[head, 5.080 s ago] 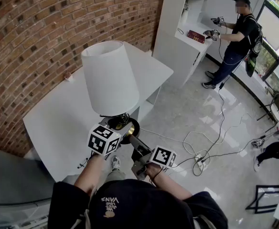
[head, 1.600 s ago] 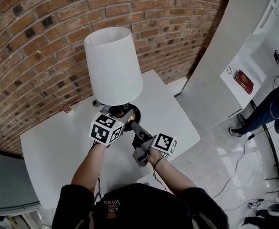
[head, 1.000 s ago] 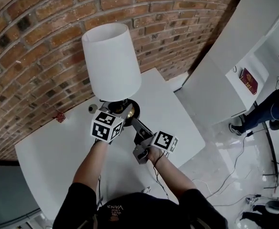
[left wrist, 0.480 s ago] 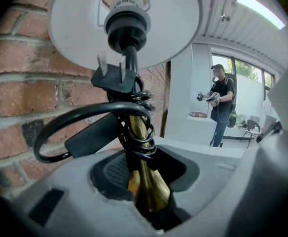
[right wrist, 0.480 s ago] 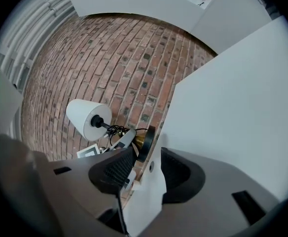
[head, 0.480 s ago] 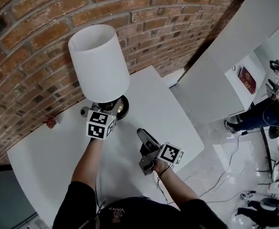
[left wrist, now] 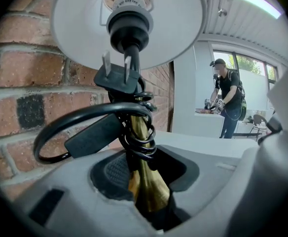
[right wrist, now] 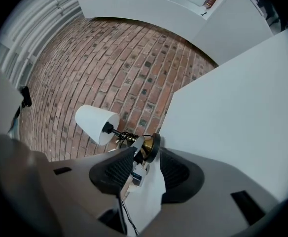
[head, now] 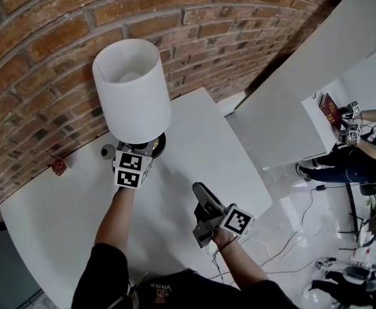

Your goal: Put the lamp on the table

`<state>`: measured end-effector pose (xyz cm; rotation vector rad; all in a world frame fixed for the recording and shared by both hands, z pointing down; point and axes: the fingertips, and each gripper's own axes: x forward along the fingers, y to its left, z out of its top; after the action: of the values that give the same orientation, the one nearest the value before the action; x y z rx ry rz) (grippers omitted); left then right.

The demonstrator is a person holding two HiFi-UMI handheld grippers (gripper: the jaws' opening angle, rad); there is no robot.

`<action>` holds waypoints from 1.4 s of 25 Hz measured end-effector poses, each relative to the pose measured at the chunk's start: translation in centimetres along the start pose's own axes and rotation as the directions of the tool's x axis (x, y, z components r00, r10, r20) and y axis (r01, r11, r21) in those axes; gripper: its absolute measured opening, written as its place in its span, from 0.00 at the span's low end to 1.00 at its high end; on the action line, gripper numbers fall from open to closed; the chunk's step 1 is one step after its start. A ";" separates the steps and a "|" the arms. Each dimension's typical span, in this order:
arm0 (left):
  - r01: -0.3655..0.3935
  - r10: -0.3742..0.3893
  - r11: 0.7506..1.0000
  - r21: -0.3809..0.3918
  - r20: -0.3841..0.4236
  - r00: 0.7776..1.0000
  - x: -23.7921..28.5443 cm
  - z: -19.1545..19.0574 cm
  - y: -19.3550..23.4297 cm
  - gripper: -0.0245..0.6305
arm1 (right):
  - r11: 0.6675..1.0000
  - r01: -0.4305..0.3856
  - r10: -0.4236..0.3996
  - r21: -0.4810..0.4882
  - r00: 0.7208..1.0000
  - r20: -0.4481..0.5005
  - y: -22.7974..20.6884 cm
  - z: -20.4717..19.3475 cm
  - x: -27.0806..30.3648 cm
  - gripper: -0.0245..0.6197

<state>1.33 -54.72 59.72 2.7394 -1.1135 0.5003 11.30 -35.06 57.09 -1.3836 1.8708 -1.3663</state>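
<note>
The lamp has a white shade (head: 131, 89) and a black round base (head: 154, 144) with a brass stem. It stands upright over the white table (head: 194, 134), close to the brick wall; whether the base touches the top I cannot tell. My left gripper (head: 141, 154) is shut on the brass stem (left wrist: 146, 181), just below the coiled black cord and plug (left wrist: 117, 78). My right gripper (head: 203, 195) hangs apart from the lamp, to its right and nearer me. Its jaws are closing with nothing between them (right wrist: 146, 169); the lamp (right wrist: 97, 124) shows far beyond them.
A small red thing (head: 59, 167) and a grey round knob (head: 106, 150) lie on the table by the brick wall (head: 59, 31). A white counter (head: 284, 108) stands to the right, with a person (head: 362, 153) at it. Cables (head: 291, 250) trail over the floor.
My right gripper has let go of the lamp's base and drawn back toward me and to the right. The left gripper has carried the lamp closer to the wall.
</note>
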 end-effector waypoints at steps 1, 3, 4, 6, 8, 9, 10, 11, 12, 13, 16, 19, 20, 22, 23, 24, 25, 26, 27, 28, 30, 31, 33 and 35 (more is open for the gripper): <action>-0.005 0.005 1.000 0.002 0.004 1.000 0.2 -0.2 0.1 0.26 | 1.000 0.004 -0.004 0.000 1.000 0.000 -0.1 -0.1 -0.1 0.28; -0.017 0.017 1.000 0.007 0.009 1.000 0.5 -0.6 0.4 0.26 | 1.000 0.015 -0.015 0.002 1.000 0.001 -0.4 -0.2 -0.3 0.28; -0.021 0.021 1.000 0.013 0.012 1.000 0.7 -0.8 0.6 0.26 | 1.000 0.021 -0.021 0.002 1.000 0.004 -0.5 -0.2 -0.4 0.28; -0.025 0.025 0.999 0.026 0.017 1.000 0.9 -1.0 0.9 0.26 | 0.999 0.033 -0.033 -0.001 0.999 0.014 -0.7 -0.1 -0.6 0.27; -0.030 0.029 0.999 0.031 0.023 0.999 1.1 -1.3 1.2 0.25 | 0.999 0.041 -0.041 -0.005 0.999 0.021 -0.8 0.1 -0.7 0.27; -0.034 0.033 0.999 0.031 0.026 0.999 1.1 -1.5 1.3 0.25 | 0.999 0.044 -0.044 -0.006 0.999 0.024 -0.9 0.2 -0.8 0.27; -0.038 0.037 0.999 0.030 0.029 0.999 1.1 -1.6 1.4 0.25 | 0.999 0.047 -0.047 -0.007 0.999 0.026 -0.9 0.2 -0.9 0.27; -0.042 0.042 0.999 0.029 0.032 0.999 1.2 -1.7 1.6 0.25 | 0.999 0.050 -0.050 -0.010 0.998 0.028 -1.0 0.3 -1.0 0.27; -0.046 0.045 0.999 0.028 0.034 0.998 1.2 -1.8 1.7 0.25 | 0.999 0.052 -0.052 -0.012 0.998 0.031 -1.0 0.3 -1.1 0.27; -0.048 0.047 0.999 0.026 0.036 0.998 1.3 -1.9 1.8 0.25 | 0.998 0.055 -0.055 -0.013 0.998 0.033 -1.1 0.3 -1.2 0.27; -0.045 0.044 0.999 0.020 0.036 0.998 1.7 -2.1 1.9 0.25 | 0.998 0.069 -0.069 0.004 0.997 0.032 -1.6 0.2 -1.3 0.27; -0.046 0.045 0.999 0.025 0.039 0.998 1.7 -2.4 2.0 0.25 | 0.997 0.071 -0.071 0.009 0.997 0.023 -1.8 -0.1 -1.3 0.27; -0.051 0.050 0.998 0.031 0.042 0.998 1.7 -2.4 2.1 0.25 | 0.997 0.073 -0.074 0.005 0.997 0.022 -1.9 0.0 -1.3 0.27; -0.063 0.061 0.997 0.044 0.049 0.997 1.9 -2.3 2.1 0.25 | 0.997 0.081 -0.081 0.006 0.996 0.027 -2.1 0.2 -1.5 0.27; -0.067 0.065 0.996 0.052 0.052 0.997 1.9 -2.4 2.1 0.25 | 0.997 0.081 -0.082 0.008 0.996 0.029 -2.2 0.3 -1.6 0.27; -0.070 0.066 0.996 0.059 0.054 0.996 1.9 -2.4 2.0 0.25 | 0.997 0.080 -0.080 0.009 0.996 0.031 -2.3 0.3 -1.6 0.27; -0.070 0.067 0.995 0.066 0.056 0.996 2.0 -2.5 1.8 0.25 | 0.997 0.079 -0.079 0.009 0.996 0.030 -2.3 0.3 -1.7 0.27; -0.072 0.067 0.995 0.072 0.058 0.996 2.0 -2.5 1.8 0.25 | 0.997 0.079 -0.079 0.008 0.996 0.029 -2.4 0.3 -1.7 0.27; -0.075 0.071 0.994 0.076 0.060 0.996 2.1 -2.6 1.7 0.25 | 0.997 0.080 -0.080 0.009 0.996 0.027 -2.5 0.3 -1.7 0.27; -0.080 0.075 0.994 0.078 0.065 0.995 2.1 -2.6 1.7 0.25 | 0.997 0.081 -0.081 0.012 0.996 0.027 -2.5 0.2 -1.8 0.27; -0.086 0.079 0.992 0.088 0.077 0.994 2.0 -2.6 1.6 0.26 | 0.996 0.083 -0.084 0.017 0.996 0.023 -2.6 0.0 -1.8 0.27; -0.085 0.077 0.992 0.097 0.084 0.993 2.0 -2.6 1.6 0.26 | 0.997 0.081 -0.082 0.017 0.996 0.020 -2.6 -0.1 -1.7 0.27; -0.084 0.074 0.990 0.115 0.091 0.993 2.1 -2.6 1.5 0.26 | 0.998 0.068 -0.068 0.016 0.998 0.011 -2.4 -0.4 -1.3 0.27; -0.092 0.081 0.988 0.126 0.096 0.992 2.0 -2.6 1.4 0.26 | 0.998 0.057 -0.057 0.018 0.998 0.001 -2.1 -0.7 -1.1 0.27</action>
<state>1.04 -56.41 62.92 2.8610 -1.2692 0.4809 12.17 -33.79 58.98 -1.4397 1.8268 -1.4054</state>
